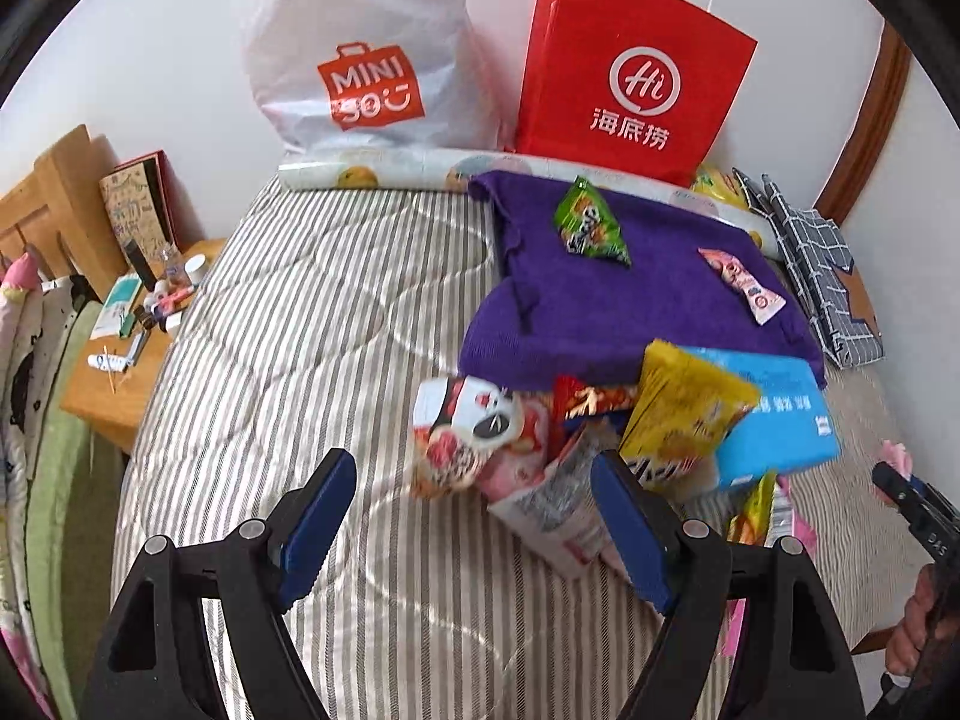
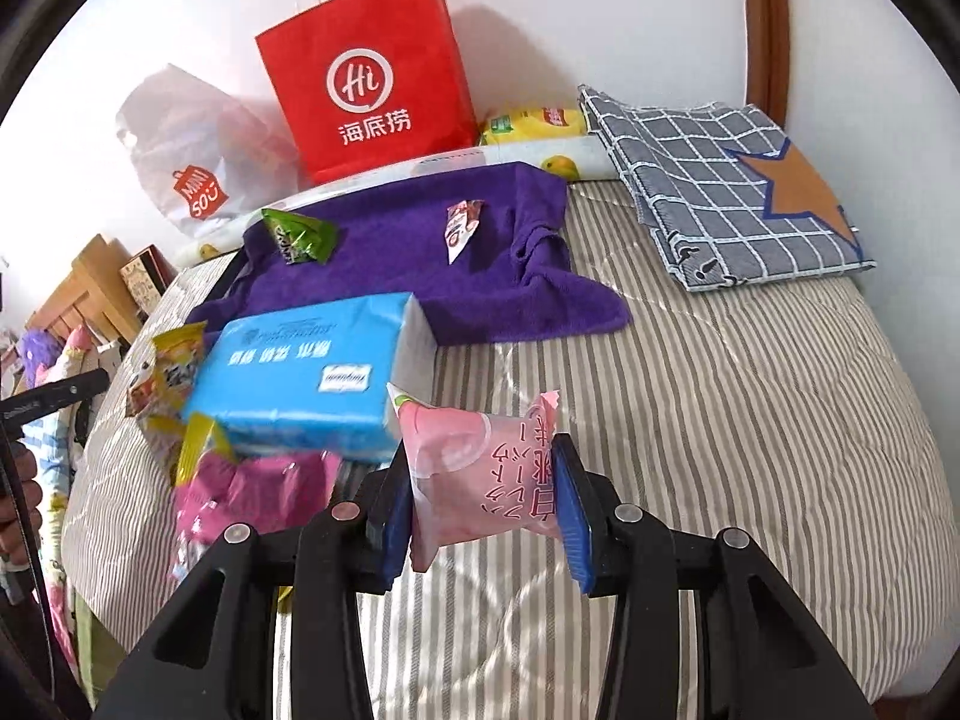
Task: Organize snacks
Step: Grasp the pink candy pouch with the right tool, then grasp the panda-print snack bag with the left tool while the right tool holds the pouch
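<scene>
My right gripper is shut on a pink snack packet and holds it above the striped bed. My left gripper is open and empty, just in front of a pile of snack packets beside a blue tissue pack. A purple towel lies beyond the pile with a green packet and a small pink packet on it. In the right wrist view the towel carries the green packet and the small packet.
A red paper bag and a white Miniso bag stand against the wall. A folded checked cloth lies at the bed's far right. A cluttered wooden bedside table stands left of the bed.
</scene>
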A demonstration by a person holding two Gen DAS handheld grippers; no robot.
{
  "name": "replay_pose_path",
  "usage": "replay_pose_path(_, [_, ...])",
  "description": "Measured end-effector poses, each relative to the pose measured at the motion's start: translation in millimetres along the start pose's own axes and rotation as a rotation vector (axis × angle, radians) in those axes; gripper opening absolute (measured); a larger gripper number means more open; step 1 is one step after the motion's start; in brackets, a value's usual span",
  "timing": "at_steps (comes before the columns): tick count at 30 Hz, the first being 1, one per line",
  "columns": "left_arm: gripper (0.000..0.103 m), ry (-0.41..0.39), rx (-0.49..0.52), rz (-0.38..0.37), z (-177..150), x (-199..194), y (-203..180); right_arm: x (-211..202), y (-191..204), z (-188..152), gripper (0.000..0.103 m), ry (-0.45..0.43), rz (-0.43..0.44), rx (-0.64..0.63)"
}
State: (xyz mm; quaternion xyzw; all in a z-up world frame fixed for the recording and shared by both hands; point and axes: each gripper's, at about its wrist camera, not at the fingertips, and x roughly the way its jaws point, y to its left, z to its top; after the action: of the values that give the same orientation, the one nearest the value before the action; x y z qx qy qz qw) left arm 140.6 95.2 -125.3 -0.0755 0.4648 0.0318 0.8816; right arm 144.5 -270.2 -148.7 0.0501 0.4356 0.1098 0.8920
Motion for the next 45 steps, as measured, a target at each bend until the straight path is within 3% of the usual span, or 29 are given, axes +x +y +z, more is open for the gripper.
replay_pose_path(15, [0.079, 0.016, 0.003, -0.017, 12, 29, 6, -29, 8, -26, 0.042, -0.031, -0.068, 0.024])
replay_pose_path(28, [0.077, 0.1, -0.005, -0.041, 21, 71, 8, -16, 14, -24, 0.042, -0.005, -0.078, 0.02])
replay_pose_path(30, [0.072, 0.108, -0.001, -0.047, 21, 74, 7, -14, 14, -23, 0.042, -0.001, -0.077, 0.023])
replay_pose_path(32, [0.057, 0.126, -0.002, -0.062, 22, 78, 6, -12, 13, -23, 0.042, 0.003, -0.077, 0.023])
replay_pose_path(35, [0.049, 0.127, 0.009, -0.062, 21, 79, 4, -9, 14, -22, 0.042, 0.007, -0.073, 0.023])
replay_pose_path(45, [0.045, 0.058, -0.02, -0.025, 18, 41, 27, -12, 24, -21, 0.042, -0.009, -0.042, 0.009])
